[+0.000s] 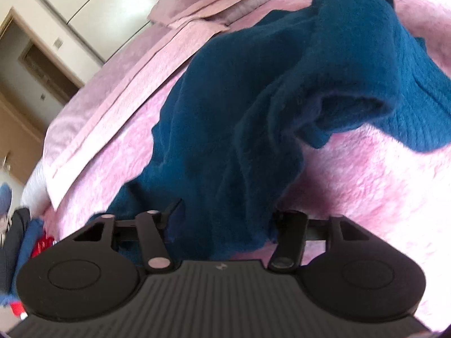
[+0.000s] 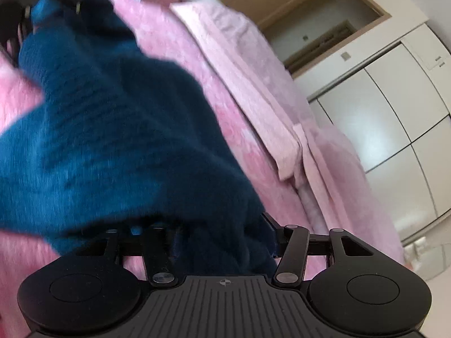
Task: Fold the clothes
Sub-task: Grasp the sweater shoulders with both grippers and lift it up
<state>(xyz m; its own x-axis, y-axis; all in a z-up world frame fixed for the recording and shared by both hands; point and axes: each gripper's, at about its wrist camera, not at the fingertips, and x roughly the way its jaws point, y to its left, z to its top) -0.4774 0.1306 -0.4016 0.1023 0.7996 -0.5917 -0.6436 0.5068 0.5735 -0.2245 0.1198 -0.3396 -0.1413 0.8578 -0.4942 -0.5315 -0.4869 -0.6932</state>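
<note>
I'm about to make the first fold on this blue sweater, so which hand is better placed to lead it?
Probably either. The left gripper and the right gripper each have the blue sweater bunched between their fingers, and it hangs stretched between them over the pink blanket. They likely need to move together.

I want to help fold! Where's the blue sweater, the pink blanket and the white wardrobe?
blue sweater (image 1: pixel 253 90): left wrist view, middle of the fuzzy knit.
pink blanket (image 1: pixel 366 174): left wrist view, bare fluffy patch.
white wardrobe (image 2: pixel 380 118): right wrist view, door panel.
</note>
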